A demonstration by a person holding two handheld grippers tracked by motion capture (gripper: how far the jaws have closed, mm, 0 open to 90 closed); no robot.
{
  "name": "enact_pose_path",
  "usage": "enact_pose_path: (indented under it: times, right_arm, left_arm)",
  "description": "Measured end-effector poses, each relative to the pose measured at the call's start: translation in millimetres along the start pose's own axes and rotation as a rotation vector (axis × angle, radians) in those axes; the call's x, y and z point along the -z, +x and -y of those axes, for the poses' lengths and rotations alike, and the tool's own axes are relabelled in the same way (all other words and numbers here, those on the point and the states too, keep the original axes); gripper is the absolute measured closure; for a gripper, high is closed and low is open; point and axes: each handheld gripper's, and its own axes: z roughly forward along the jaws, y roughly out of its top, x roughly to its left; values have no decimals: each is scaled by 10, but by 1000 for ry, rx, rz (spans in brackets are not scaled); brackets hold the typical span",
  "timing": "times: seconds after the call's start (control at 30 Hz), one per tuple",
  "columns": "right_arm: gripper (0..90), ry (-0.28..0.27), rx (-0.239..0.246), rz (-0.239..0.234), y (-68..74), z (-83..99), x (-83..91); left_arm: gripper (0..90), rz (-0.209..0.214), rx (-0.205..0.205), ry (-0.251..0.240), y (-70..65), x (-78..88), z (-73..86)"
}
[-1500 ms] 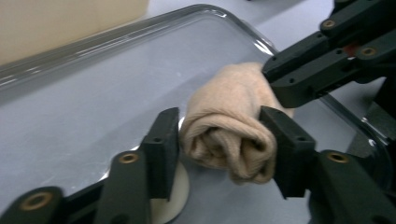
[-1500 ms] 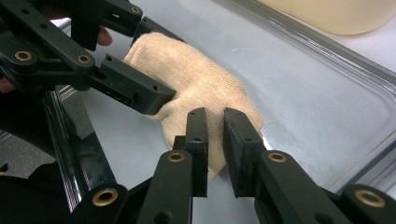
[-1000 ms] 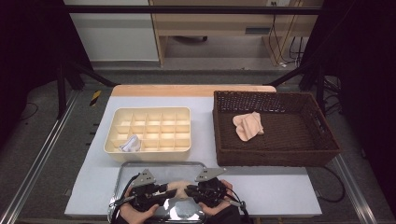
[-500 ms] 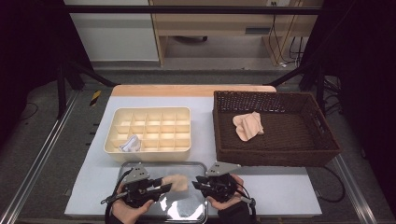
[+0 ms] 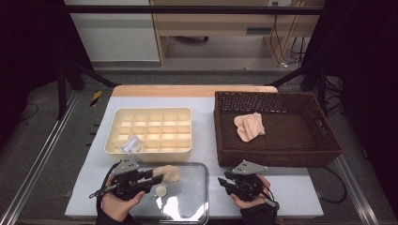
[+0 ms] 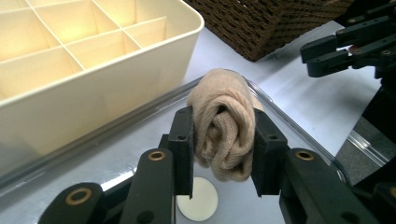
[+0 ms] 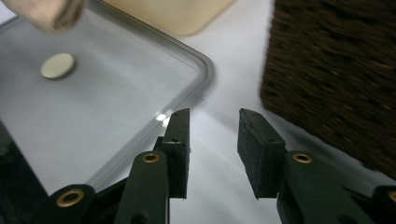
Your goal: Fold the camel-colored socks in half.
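I have the rolled-up beige sock (image 6: 224, 128) clamped between the jaws of my left hand-held gripper (image 5: 155, 177), lifted just above the clear tray (image 5: 199, 206) at the near edge of the worktop (image 5: 291, 192). My right hand-held gripper (image 5: 225, 180) has just been opening its jaws; nothing sits between them, and it hangs over the bare worktop to the right of the tray, apart from the sock. So I judge the rolling is done and the step in hand is carrying the bundle off to be stored.

The next move, as I read it, calls for keeping the clamp firm so the roll does not spring loose, swinging it forward over the cream divider box (image 5: 185, 151) and lowering it into a free compartment before letting go. The compartments are narrow, so the bundle must come down straight.

The divider box already holds one pale rolled bundle (image 5: 131, 144) in a compartment of its near row, toward the left; the other cells look empty. The brown wicker basket (image 5: 328, 150) to the right holds loose beige socks (image 5: 249, 125) lying flat. In the tray lies a small pale disc (image 5: 161, 190).
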Motion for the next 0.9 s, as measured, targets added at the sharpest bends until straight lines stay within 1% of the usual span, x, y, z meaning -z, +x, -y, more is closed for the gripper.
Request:
enact_pose_path:
  times: [0.03,0.07,0.1,0.17,0.2,0.3,0.4,0.47,0.53,0.77,0.9]
  right_arm:
    - [646,1,-5,14,-23,17,19]
    - [646,1,-5,14,-23,17,19]
    - [640,-1,-7,28,-49,31,39]
    - [633,-3,-17,49,-110,65,92]
    - [628,-4,-30,66,-152,89,131]
    - [625,-8,-42,75,-191,116,166]
    - [620,-5,-52,95,-235,158,213]
    - [618,-3,-57,99,-242,170,220]
    - [616,0,-57,101,-246,177,222]
    - [610,5,-50,110,-246,181,222]
    - [607,6,-47,114,-241,180,219]
  left_arm:
    - [651,-3,-2,-1,6,7,-12]
    - [651,-3,-2,-1,6,7,-12]
    - [651,-6,-3,-4,12,16,-22]
    - [650,-15,-7,-4,26,43,-47]
    - [650,-19,-9,-5,38,59,-61]
    - [650,-24,-1,-15,79,106,-114]
    - [650,-43,-16,-3,118,130,-180]
    - [649,-55,-15,3,155,151,-248]
    - [650,-60,-17,6,166,159,-273]
    - [649,-90,-25,-3,214,233,-456]
    - [649,-99,-24,-7,266,257,-556]
